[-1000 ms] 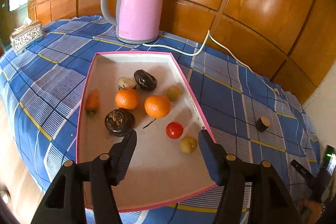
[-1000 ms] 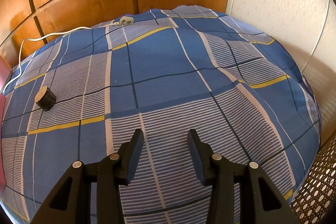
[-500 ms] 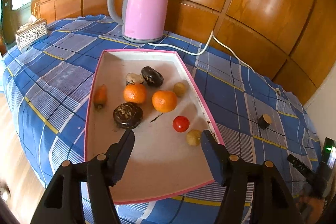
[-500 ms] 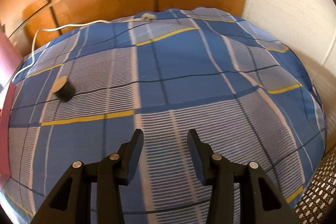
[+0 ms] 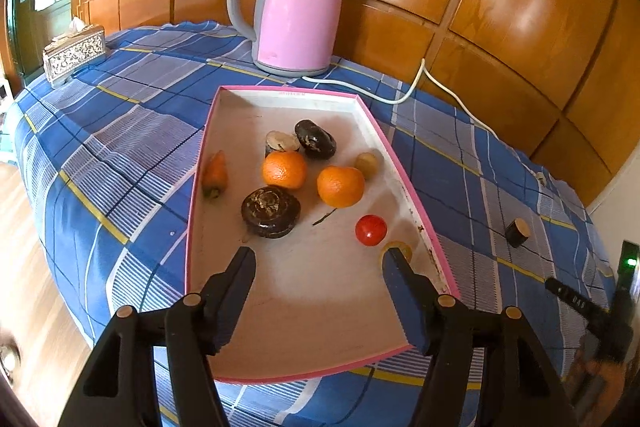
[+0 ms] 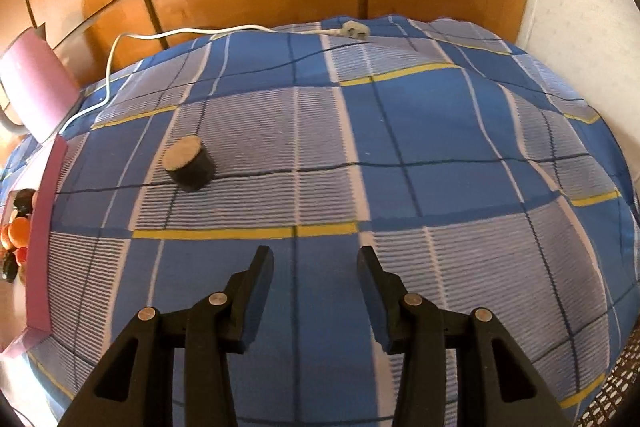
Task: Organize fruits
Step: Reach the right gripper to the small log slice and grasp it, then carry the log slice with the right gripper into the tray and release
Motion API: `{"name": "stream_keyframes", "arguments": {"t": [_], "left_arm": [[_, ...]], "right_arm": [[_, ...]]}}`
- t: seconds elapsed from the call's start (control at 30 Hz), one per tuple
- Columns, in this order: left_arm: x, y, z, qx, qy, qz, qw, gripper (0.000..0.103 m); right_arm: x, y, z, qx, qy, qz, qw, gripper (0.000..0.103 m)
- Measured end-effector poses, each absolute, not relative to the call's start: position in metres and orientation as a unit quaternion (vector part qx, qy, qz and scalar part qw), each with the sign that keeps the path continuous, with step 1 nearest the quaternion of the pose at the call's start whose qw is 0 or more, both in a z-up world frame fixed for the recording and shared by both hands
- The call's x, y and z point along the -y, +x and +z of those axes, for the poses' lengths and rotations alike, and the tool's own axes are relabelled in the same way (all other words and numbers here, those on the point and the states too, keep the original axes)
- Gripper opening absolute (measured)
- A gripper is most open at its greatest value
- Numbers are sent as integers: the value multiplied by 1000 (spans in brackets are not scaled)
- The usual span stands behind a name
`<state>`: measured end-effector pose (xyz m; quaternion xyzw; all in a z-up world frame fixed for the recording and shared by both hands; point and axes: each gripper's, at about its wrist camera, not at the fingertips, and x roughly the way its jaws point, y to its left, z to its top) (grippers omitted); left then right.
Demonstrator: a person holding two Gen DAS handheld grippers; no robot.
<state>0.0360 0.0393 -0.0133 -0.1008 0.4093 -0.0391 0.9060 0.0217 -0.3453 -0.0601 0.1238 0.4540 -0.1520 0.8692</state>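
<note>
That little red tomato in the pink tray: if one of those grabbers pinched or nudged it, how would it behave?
The red tomato looks round and glossy, so a nudge would probably send it rolling across the tray, whose floor looks smooth. Its shiny skin may slip between flat pads. It seems small and likely light, but probably soft enough to bruise under a hard squeeze.

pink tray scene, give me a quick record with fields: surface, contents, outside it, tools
surface: blue plaid cloth
container: pink-rimmed shallow white tray
contents: two round oranges, small red tomato, dark brown lumpy pieces, small orange carrot
outside tray: short black cylinder with pale top, pink electric kettle
left tool: open, over tray
right tool: open, empty, over cloth
</note>
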Motion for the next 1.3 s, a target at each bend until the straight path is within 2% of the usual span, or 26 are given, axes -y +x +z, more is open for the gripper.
{"name": "stream_keyframes", "arguments": {"t": [0.43, 0.6, 0.67, 0.97, 1.0, 1.03, 1.3], "left_arm": [[-44, 31, -17, -414, -98, -22, 905, 73], [-49, 30, -16, -411, -98, -13, 906, 74], [-51, 31, -18, -413, -99, -11, 905, 74], [-52, 33, -23, -421, -102, -8, 901, 74], [-52, 33, -23, -421, -103, -9, 901, 75], [-52, 33, -23, -420, -102, -8, 902, 75], [-50, 33, -26, -427, -102, -11, 898, 75]], "right_arm": [[313, 70, -52, -451, 102, -95, 882, 44], [296, 100, -55, -458, 66, -84, 883, 44], [292, 108, -57, -459, 56, -84, 883, 48], [284, 125, -63, -466, 34, -88, 880, 48], [283, 126, -63, -466, 30, -89, 880, 46], [282, 127, -63, -465, 25, -89, 881, 36], [279, 126, -63, -464, 5, -74, 883, 36]]}}
